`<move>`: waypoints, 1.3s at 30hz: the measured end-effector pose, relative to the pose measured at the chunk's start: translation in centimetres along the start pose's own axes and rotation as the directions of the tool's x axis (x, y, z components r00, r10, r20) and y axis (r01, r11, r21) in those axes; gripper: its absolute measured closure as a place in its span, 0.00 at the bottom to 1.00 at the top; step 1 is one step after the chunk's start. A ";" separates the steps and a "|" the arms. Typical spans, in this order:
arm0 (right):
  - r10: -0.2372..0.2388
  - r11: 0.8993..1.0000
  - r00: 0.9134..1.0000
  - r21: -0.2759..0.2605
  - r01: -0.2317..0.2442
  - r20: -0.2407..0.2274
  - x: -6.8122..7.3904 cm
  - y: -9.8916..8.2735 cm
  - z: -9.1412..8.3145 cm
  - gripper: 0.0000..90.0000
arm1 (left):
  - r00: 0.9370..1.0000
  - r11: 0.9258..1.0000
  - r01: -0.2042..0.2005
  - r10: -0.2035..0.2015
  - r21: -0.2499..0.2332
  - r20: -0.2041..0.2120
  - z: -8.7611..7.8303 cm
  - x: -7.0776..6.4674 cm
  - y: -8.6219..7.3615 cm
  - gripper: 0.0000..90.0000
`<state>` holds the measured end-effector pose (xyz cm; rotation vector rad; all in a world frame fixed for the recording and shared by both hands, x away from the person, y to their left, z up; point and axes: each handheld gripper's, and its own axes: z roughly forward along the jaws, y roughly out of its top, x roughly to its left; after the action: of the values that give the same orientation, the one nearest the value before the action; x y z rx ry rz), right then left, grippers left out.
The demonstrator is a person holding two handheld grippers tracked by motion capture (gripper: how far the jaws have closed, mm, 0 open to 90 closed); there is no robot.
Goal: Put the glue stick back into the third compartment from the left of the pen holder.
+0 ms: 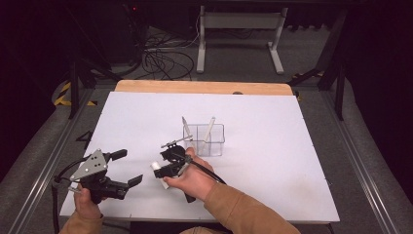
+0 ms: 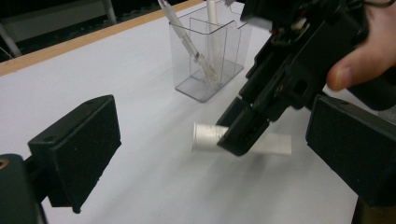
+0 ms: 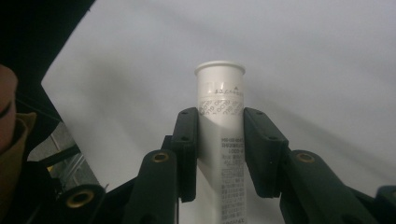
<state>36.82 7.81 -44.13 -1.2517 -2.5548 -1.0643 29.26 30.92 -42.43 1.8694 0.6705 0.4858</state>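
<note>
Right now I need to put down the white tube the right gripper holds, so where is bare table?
The white table is bare right of the clear holder out to the edge, and along the far side by the wooden strip. It is crowded at the near left, where the left gripper, right gripper and white tube sit close.

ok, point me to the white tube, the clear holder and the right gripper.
white tube [image 3: 219, 88], right gripper view, on its upper body below the cap.
clear holder [image 2: 187, 70], left gripper view, on its front wall.
right gripper [image 3: 219, 135], right gripper view, midway between the fingers.
</note>
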 end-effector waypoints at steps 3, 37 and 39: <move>-0.004 0.999 1.000 -0.045 0.004 -0.009 -0.1 0.1 -1.1 0.76 | 1.000 1.000 0.000 0.000 0.000 0.000 0.0 0.0 0.0 0.04; -0.149 0.894 0.989 -0.427 0.139 0.010 -1.6 0.0 -8.9 0.75 | 1.000 1.000 -0.002 0.002 0.009 0.002 0.1 -0.1 0.0 0.04; -0.156 0.883 0.988 -0.445 0.147 0.017 -1.9 0.0 -9.2 0.75 | 1.000 1.000 -0.001 0.001 0.009 0.003 0.1 -0.1 0.0 0.04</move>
<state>36.21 0.79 -37.89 -1.1199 -2.5102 -1.7664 29.29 30.77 -42.48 1.8787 0.6709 0.4815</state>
